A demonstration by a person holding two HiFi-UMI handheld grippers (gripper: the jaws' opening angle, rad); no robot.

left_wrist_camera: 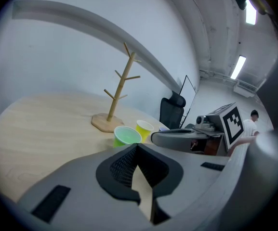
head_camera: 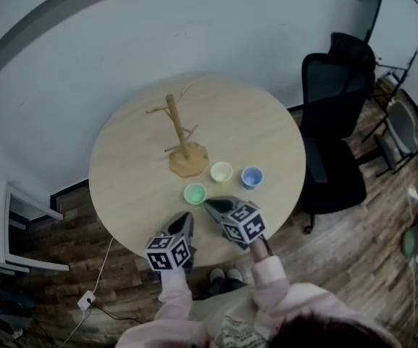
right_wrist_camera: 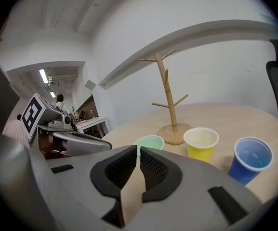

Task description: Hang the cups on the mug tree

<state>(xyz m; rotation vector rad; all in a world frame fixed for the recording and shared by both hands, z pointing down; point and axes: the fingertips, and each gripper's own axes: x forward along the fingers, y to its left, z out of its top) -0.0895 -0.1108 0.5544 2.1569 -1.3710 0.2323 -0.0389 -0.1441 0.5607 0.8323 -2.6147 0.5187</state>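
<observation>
The round table (head_camera: pixel 125 187) has a pale, smooth wood-grain top. On it stands the mug tree (head_camera: pixel 174 122), a slim wooden stem with short pegs angled upward, set on a flat many-sided wooden base. None of the three cups hangs on it. All three are thin, tapered plastic cups standing upright with their mouths open. They stand between the base and the table's near edge: the green cup (head_camera: pixel 195 193) closest to that edge, the yellow cup (head_camera: pixel 222 172) just beside the base, and the blue cup (head_camera: pixel 251 176) to its right.

The right gripper (head_camera: pixel 207 204) points at the green cup, which sits just ahead of its tips without touching them. Its ribbed black pads are parted by a thin slit with nothing between them, and the cup's rim (right_wrist_camera: pixel 150 142) shows beyond. The left gripper (head_camera: pixel 187 217) lies near the table's edge, beside and a little behind the right one. Its tips (left_wrist_camera: pixel 137 147) are closed against each other and empty, with the green cup (left_wrist_camera: pixel 126 135) a short way ahead.

Both grippers slope gently downward, held out from pink sleeves (head_camera: pixel 177 296) over the near edge. A black office chair (head_camera: pixel 332 114) stands off the table's right side.
</observation>
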